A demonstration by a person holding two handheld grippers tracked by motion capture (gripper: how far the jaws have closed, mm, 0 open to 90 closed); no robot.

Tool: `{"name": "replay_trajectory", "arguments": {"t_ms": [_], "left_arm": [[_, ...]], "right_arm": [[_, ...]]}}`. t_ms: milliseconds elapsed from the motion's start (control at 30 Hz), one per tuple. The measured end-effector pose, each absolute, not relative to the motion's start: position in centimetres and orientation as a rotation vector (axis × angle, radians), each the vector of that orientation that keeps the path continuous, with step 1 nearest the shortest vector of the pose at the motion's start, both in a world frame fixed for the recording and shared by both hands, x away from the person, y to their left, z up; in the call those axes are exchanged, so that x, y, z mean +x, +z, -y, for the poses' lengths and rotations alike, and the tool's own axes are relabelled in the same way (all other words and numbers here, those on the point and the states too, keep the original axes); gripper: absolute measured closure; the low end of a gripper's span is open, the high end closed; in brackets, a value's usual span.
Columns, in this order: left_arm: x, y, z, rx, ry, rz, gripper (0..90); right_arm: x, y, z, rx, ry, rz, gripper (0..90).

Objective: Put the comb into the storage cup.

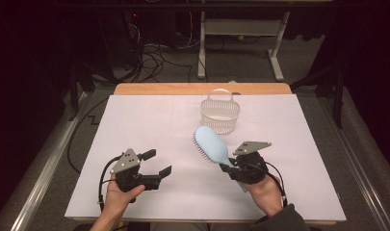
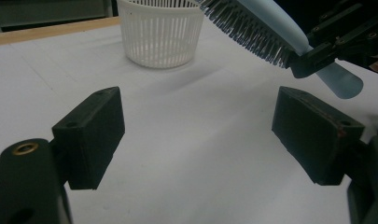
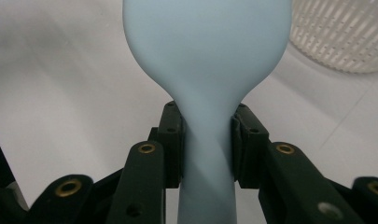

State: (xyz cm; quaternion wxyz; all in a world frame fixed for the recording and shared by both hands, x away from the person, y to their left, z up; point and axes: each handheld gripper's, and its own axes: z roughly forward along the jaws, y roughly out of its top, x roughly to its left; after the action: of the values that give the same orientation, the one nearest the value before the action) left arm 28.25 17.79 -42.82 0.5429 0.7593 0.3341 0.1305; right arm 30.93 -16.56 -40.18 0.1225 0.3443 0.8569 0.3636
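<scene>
The white desk point(image 1: 149, 125) carries a slotted white basket point(image 1: 220, 114) in the upper middle of the high view. Just below it, lifted, the pale blue hairbrush point(image 1: 210, 143) looks light, stiff and smooth-backed, best held at its narrow handle, where the right gripper point(image 1: 229, 168) clamps it. The left gripper point(image 1: 156, 163), lower left, gapes wide and empty.
</scene>
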Motion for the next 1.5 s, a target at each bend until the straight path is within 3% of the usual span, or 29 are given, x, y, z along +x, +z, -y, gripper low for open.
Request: {"name": "replay_trajectory", "arguments": {"t_ms": [1500], "left_arm": [[28.9, -43.1, -13.7, 1.878, 0.221, -0.735, 17.3]], "right_arm": [[29.8, -40.5, 12.6, 0.886, 1.113, -2.553, 69.8]]}}
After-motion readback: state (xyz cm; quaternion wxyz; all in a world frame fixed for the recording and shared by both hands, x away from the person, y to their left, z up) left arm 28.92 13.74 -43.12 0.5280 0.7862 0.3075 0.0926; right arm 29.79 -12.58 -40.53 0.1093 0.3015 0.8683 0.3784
